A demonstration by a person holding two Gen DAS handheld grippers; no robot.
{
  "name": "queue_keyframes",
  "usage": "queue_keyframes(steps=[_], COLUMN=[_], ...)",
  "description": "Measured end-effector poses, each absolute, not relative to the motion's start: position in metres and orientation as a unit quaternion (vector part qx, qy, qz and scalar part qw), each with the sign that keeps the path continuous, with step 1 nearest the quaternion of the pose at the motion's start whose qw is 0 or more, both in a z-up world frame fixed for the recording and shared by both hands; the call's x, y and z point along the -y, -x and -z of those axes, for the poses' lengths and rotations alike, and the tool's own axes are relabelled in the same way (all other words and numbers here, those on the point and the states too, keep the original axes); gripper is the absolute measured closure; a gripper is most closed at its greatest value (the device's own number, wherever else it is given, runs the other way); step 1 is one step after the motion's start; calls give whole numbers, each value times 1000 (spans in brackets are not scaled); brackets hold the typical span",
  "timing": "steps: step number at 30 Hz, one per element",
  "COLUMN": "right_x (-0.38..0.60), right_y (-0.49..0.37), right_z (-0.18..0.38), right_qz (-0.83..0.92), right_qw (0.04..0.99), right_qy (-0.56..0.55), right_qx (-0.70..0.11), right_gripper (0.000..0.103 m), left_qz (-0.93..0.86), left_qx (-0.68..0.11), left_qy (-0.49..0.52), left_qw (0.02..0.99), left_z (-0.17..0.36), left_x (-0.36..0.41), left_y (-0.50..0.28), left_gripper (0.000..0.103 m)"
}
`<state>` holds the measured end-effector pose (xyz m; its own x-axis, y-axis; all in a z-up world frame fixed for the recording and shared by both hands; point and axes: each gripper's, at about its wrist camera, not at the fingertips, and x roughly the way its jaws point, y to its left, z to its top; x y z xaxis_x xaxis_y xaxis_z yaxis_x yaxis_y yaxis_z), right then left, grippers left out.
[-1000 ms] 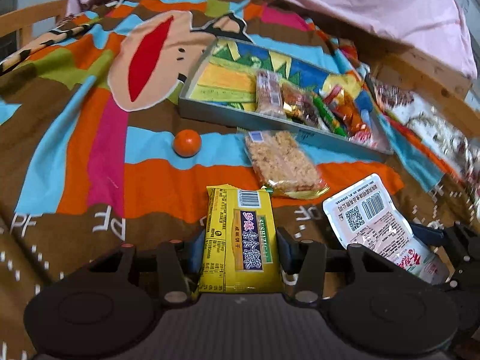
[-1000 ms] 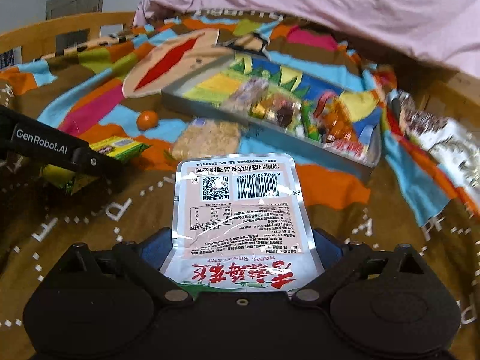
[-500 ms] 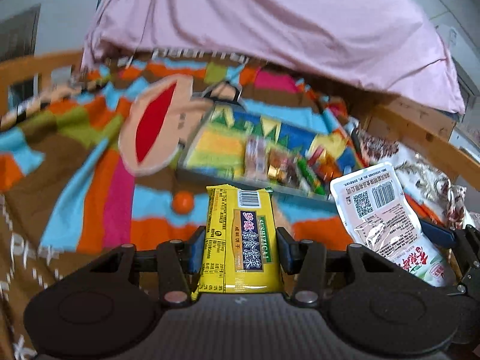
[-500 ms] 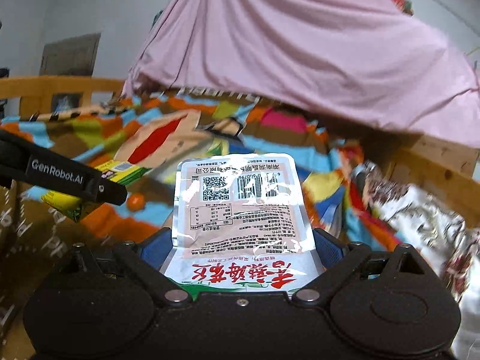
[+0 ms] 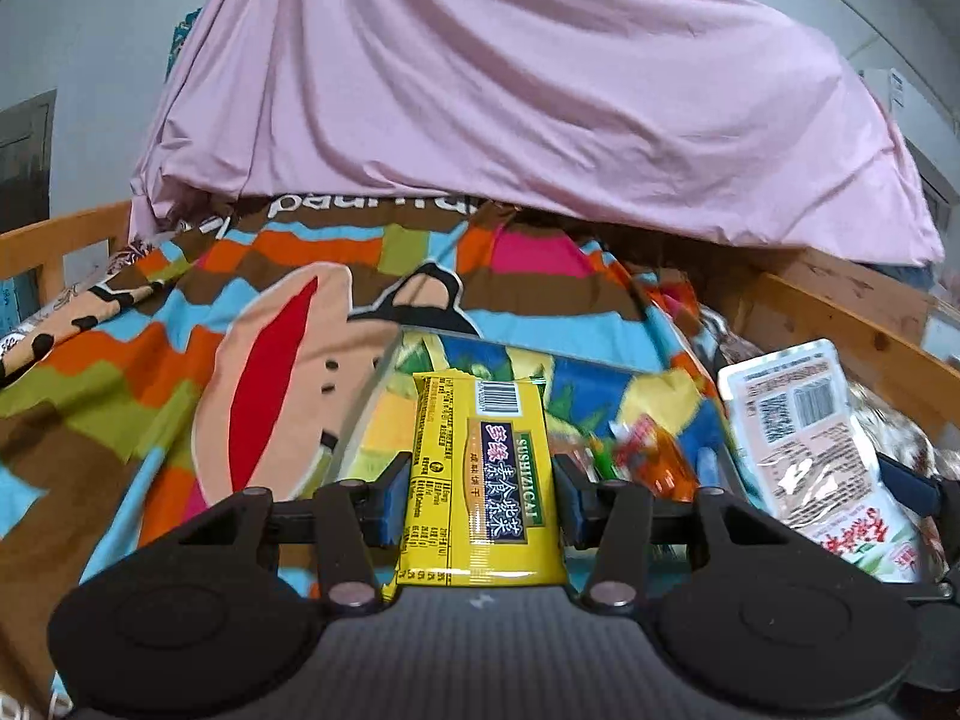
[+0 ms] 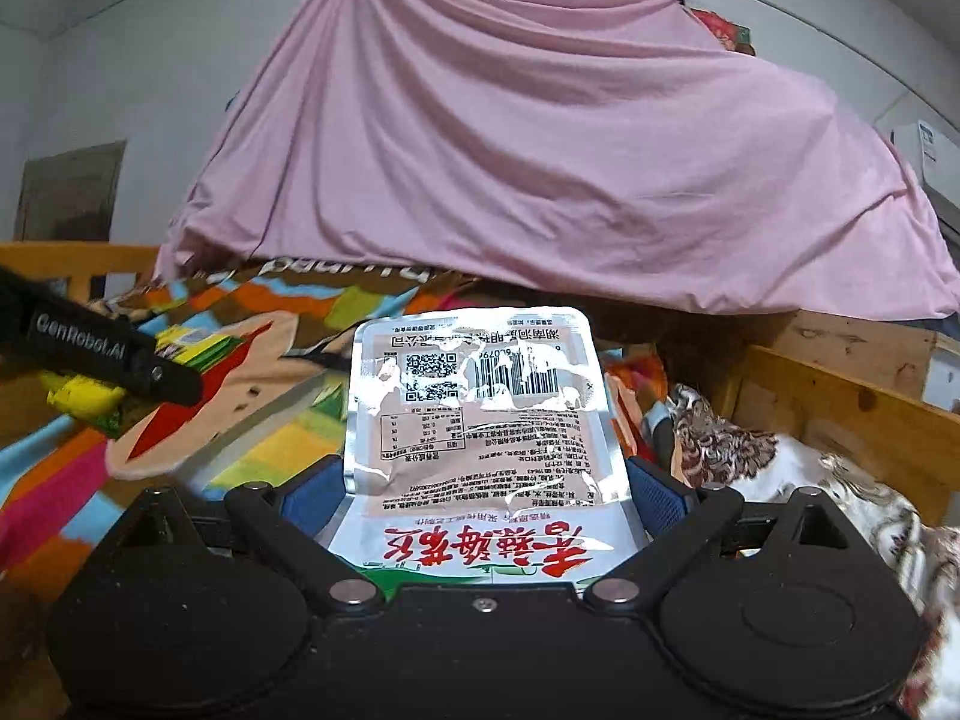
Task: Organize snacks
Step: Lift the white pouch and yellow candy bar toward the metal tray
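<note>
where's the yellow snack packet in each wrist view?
Left wrist: yellow snack packet at bottom centre, upright, clamped in the left tongs.
Right wrist: same packet at the left edge, mostly hidden behind the black finger of the left tongs.
Shared landmark: the pink sheet draped across the top of both views.

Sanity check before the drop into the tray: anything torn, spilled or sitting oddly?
Nothing stands out. The left claw is clamped squarely on the yellow snack packet, the right claw on the silver-and-white pouch; both wrappers look intact. Snacks in the tray are too blurred to judge.
</note>
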<state>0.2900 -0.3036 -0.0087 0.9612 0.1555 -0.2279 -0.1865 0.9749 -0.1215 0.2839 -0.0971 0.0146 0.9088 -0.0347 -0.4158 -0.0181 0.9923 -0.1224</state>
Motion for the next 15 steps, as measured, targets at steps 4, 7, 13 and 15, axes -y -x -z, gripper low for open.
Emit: queue_keyframes(steps=[4,7,13,15], right_x=[305,305,311,321], right_y=[-331,-359,-407,-420], right_z=[8,13,25,29], right_qz=[-85,-88,-82,-77], right_qw=[990,991,991,992], right_qy=[55,45,44,21], right_qx=[-99,-95,-95,-102], right_gripper=[6,6,6,6], left_qz=[-7,-11,-21,-22], left_qx=[-208,-203,-212,-218], left_qy=[71,72,59,55], left_qw=[976,977,975,974], left_z=[-14,-9,5,9], left_x=[94,92,91,92], left_y=[-321,-346,-396,-409], left_gripper=[51,51,51,51])
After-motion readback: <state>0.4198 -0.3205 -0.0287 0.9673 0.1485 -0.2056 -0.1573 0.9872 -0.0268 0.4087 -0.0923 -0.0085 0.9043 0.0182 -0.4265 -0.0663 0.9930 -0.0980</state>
